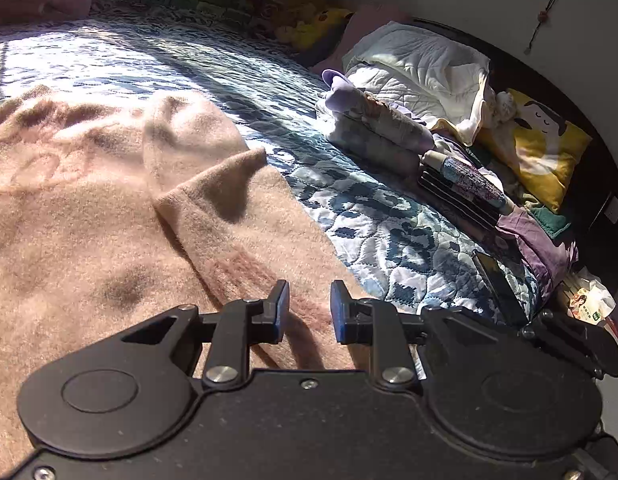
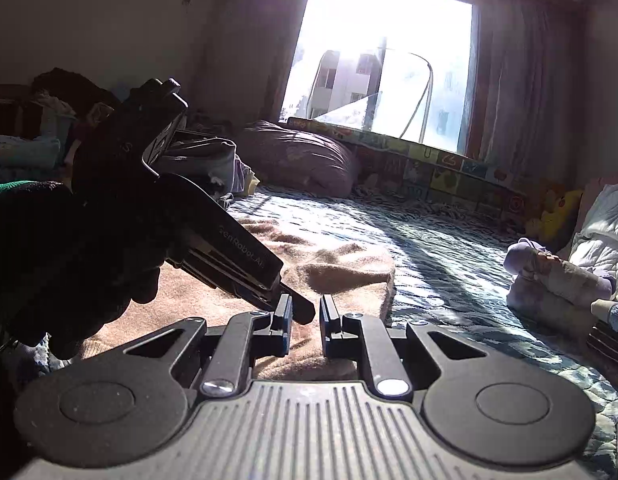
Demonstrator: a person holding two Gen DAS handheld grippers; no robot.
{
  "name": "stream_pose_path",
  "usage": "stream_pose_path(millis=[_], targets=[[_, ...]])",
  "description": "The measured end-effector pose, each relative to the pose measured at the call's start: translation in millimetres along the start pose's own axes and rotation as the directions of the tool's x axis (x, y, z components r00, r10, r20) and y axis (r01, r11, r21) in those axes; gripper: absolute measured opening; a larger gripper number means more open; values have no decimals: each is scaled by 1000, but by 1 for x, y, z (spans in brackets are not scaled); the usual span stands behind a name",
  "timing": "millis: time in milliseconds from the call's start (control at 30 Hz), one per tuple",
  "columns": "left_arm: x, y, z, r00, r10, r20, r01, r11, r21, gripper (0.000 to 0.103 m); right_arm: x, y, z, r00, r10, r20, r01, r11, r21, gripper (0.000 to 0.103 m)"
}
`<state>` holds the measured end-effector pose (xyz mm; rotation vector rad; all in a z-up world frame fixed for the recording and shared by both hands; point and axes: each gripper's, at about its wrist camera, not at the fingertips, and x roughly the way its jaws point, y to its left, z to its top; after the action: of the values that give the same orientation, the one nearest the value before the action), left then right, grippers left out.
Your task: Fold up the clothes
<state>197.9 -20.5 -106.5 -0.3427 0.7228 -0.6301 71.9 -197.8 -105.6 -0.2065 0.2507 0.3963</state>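
While the pink sweater (image 1: 109,208) lay spread on the blue quilted bed (image 1: 389,216), one sleeve folded across its body, the left tongs (image 1: 309,312) hovered low over its edge, tips apart and pinching nothing. From the right wrist view, a dark-gloved hand (image 2: 81,256) angled that tool down and to the right. Just beside it, the right tongs (image 2: 306,322) sat level above the sweater's hem, blades slightly spread and empty. Folded clothes (image 1: 373,128) sat farther right.

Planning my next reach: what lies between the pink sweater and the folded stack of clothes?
Only bare blue quilt between the pink sweater and the folded stack, shown in the left wrist view.
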Motion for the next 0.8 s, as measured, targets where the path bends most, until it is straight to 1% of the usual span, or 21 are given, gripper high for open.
stream_pose_path(millis=[33, 67, 100, 133, 167, 233, 300, 367, 433, 467, 500, 533, 567, 600, 633, 667, 700, 733, 767, 800], targets=[[1, 8, -4, 1000, -8, 8, 8, 999, -39, 20, 11, -2, -4, 999, -1, -49, 2, 1000, 24, 16], [1, 14, -7, 1000, -15, 15, 16, 997, -70, 20, 23, -4, -11, 990, 12, -140, -1, 997, 77, 16], [2, 18, -9, 1000, -18, 16, 19, 996, -86, 20, 29, -5, -17, 980, 23, -199, 1, 993, 122, 16], [3, 19, -9, 1000, -24, 17, 25, 996, -90, 20, 30, -4, -22, 977, 27, -211, 5, 989, 148, 16], [1, 18, -7, 999, -29, 21, 31, 996, -87, 20, 30, 0, -23, 976, 25, -218, 7, 989, 146, 16], [-4, 12, 1, 999, -29, 44, 32, 998, -55, 20, 24, 8, -21, 976, 11, -215, 11, 995, 99, 15], [-9, 10, 12, 996, -39, 79, 42, 998, -46, 21, 13, 13, -20, 981, -11, -193, 25, 997, 69, 15], [-11, 13, 26, 992, -35, 119, 41, 998, -45, 23, 2, 17, -14, 992, -47, -115, 50, 998, 23, 15], [-8, 16, 37, 990, -19, 139, 24, 999, -33, 25, -5, 21, -7, 997, -77, -13, 76, 997, -18, 16], [-4, 17, 41, 990, -13, 141, 16, 1000, -25, 26, -3, 21, -5, 997, -75, 20, 76, 997, -26, 15], [-1, 20, 44, 990, -1, 143, 4, 1000, -20, 29, 0, 20, -4, 997, -65, 29, 66, 998, -21, 15], [3, 22, 47, 989, 13, 145, -11, 1000, -18, 29, 6, 19, -5, 998, -57, 12, 57, 998, -5, 17], [7, 24, 50, 989, 28, 147, -26, 1000, -15, 32, 16, 15, -9, 998, -55, -36, 56, 998, 27, 17], [12, 27, 52, 989, 46, 137, -44, 999, -13, 36, 27, 10, -14, 992, -49, -114, 57, 996, 68, 17], [20, 29, 53, 991, 71, 116, -71, 997, -3, 37, 34, 4, -20, 986, -32, -166, 52, 992, 116, 17], [28, 31, 54, 992, 92, 88, -94, 995, 19, 37, 36, -2, -25, 984, -12, -180, 43, 984, 170, 17], [35, 31, 53, 992, 113, 64, -116, 992, 43, 37, 37, -6, -27, 982, 2, -188, 36, 979, 202, 17], [40, 30, 53, 988, 141, 56, -145, 987, 66, 35, 36, -7, -27, 982, 11, -191, 30, 977, 212, 17], [43, 27, 53, 984, 171, 55, -175, 981, 89, 29, 36, -7, -29, 982, 14, -189, 28, 975, 218, 17], [46, 25, 53, 978, 200, 55, -205, 972, 111, 25, 35, -6, -31, 983, 13, -182, 28, 975, 221, 17]])
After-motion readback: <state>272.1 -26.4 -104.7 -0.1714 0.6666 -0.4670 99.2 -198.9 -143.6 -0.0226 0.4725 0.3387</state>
